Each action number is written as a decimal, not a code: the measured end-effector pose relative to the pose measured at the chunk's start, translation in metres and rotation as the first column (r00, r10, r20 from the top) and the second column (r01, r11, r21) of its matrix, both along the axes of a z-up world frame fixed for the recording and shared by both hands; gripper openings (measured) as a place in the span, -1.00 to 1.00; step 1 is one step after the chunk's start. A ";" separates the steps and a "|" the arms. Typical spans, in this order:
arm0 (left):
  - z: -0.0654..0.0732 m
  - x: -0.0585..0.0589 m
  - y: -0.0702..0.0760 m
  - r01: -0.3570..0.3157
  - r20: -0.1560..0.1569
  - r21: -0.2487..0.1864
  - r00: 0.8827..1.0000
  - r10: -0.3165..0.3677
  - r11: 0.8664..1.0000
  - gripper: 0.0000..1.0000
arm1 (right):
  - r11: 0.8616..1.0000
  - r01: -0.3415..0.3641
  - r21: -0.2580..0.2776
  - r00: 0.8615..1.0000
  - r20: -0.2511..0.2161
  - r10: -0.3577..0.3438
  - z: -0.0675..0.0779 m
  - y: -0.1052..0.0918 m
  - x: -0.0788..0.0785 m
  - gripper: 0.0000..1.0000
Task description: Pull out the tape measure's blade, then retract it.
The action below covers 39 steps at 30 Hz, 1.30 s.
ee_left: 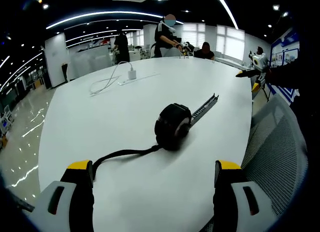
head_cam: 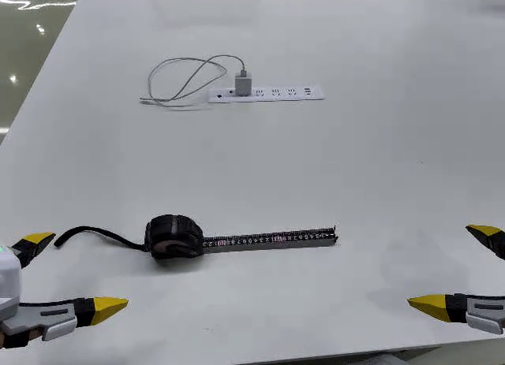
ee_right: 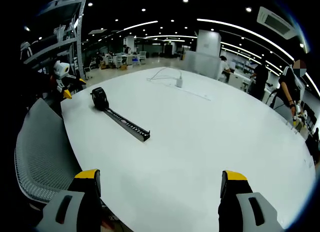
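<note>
Lying free, the tape (head_cam: pixel 173 236) shows its blade (head_cam: pixel 272 239) out toward 3 o'clock; left gripper (head_cam: pixel 83 272) and right gripper (head_cam: pixel 440 266) gape empty. Retracting looks next: grip the tape.

tape measure (head_cam: pixel 173 236) on table (head_cam: pixel 379 168) nr front edge, blade (head_cam: pixel 272 239) out to right, power strip (head_cam: pixel 276 92) well behind.

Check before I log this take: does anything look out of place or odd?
Only the tape measure: its blade lies pulled out on the table, held by nothing, with the left gripper and right gripper both open and apart from it. Nothing looks spilled or damaged; the power strip lies flat.
</note>
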<state>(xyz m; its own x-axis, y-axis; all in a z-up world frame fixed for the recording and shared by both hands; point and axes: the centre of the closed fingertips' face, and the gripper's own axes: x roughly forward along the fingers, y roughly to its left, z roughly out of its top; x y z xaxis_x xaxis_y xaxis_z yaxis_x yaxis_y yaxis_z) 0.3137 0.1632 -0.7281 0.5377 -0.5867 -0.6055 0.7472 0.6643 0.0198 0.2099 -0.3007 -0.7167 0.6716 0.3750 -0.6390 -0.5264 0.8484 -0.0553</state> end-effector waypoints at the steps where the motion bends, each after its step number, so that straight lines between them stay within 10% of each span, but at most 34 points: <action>1: -0.001 0.000 0.000 0.002 0.000 0.000 1.000 -0.002 1.000 0.98 | 1.000 -0.002 0.000 1.000 0.002 0.002 0.001 0.001 0.001 0.98; 13: -0.002 0.002 -0.007 0.013 -0.034 0.027 0.999 -0.012 1.000 0.98 | 0.999 -0.031 -0.018 1.000 0.001 0.031 0.008 0.008 0.013 0.98; 28: 0.004 0.012 -0.032 -0.059 -0.049 -0.050 0.997 0.057 0.997 0.98 | 0.991 -0.107 -0.085 0.992 -0.069 0.101 0.004 0.003 0.026 0.98; 33: -0.012 0.013 -0.030 -0.097 -0.072 0.068 0.992 0.102 0.993 0.98 | 0.981 -0.154 -0.115 0.985 -0.093 0.144 0.006 0.001 0.033 0.98; 39: -0.011 0.016 -0.046 -0.109 -0.078 0.027 0.991 0.111 0.994 0.98 | 0.966 -0.216 -0.141 0.973 -0.106 0.203 0.012 0.006 0.044 0.98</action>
<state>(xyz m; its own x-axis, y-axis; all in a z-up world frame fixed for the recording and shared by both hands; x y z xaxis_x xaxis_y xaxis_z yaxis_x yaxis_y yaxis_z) 0.3296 0.1176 -0.7387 0.5476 -0.5123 -0.6616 0.6696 0.7424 -0.0207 0.2535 -0.2949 -0.7051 0.5254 0.3957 -0.7533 -0.7002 0.7041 -0.1186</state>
